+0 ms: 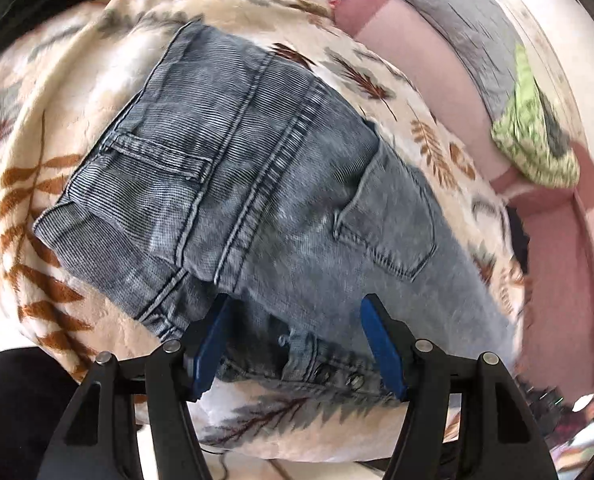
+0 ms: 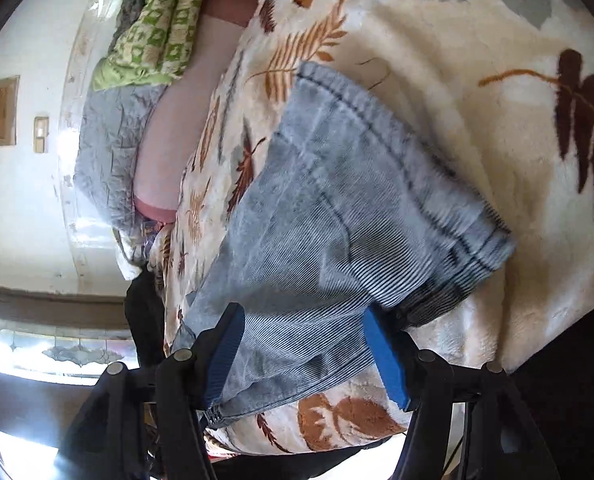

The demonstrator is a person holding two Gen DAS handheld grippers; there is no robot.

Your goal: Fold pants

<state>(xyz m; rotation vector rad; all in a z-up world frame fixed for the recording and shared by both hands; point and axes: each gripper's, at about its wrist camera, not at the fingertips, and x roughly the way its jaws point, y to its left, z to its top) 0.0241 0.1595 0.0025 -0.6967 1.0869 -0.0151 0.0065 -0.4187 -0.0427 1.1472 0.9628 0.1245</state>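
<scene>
In the left wrist view, the jeans lie folded on the leaf-print blanket, seat and back pockets up, the buttoned waistband nearest the lens. The left gripper hangs over that waistband with its blue pads apart, pressing nothing. The denim looks thick, limp and fairly heavy, unlikely to slip; the doubled waistband seems the firmest place to pinch.

In the right wrist view, the hemmed leg ends lie on the blanket, and the right gripper stands spread over the jeans, clamping nothing. The stitched hems offer a sturdy edge.
</scene>
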